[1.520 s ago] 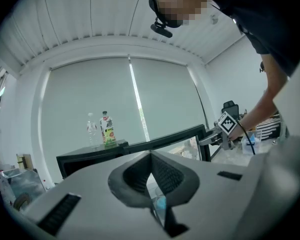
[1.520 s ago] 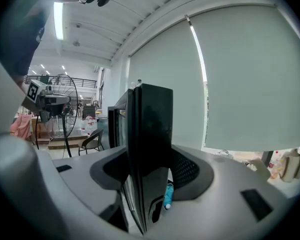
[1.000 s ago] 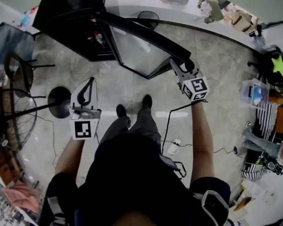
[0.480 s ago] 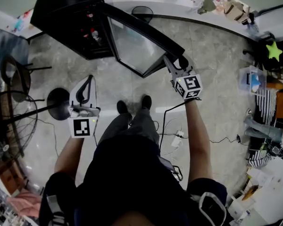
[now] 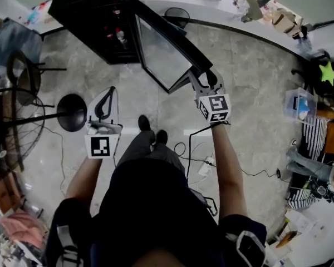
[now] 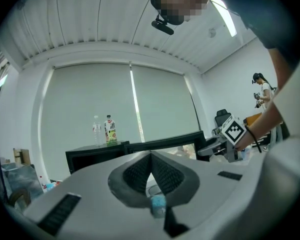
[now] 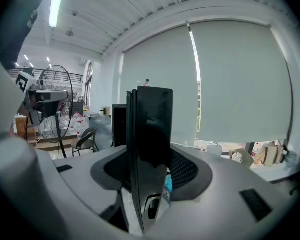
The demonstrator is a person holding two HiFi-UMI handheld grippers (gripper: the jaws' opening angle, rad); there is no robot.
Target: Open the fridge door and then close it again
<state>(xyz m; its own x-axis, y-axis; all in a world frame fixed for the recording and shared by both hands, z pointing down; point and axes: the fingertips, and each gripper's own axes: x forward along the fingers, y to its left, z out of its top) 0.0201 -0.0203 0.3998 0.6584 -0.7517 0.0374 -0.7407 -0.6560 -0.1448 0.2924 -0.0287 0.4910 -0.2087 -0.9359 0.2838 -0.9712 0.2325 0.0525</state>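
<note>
Close by my left side, my left gripper (image 5: 107, 95) pointed level over the stone floor. Its jaws were pressed together on nothing and it was well apart from the fridge. Ahead of my right arm, my right gripper (image 5: 206, 78) had its jaws pinching the free edge of the fridge door (image 5: 162, 52) — the black frame stood upright between the ribbed pads. That glass-paned door stood swung out into the room at an angle, its hinge side at the fridge (image 5: 92, 21). The black cabinet's open front showed a few bottles (image 5: 119, 38) on a shelf. Off to my left stood a pedestal fan (image 5: 22, 118) — its round base (image 5: 71, 113) lay near the left gripper. Beyond the fridge ran a pale counter (image 5: 156, 1) with clutter on it.
</note>
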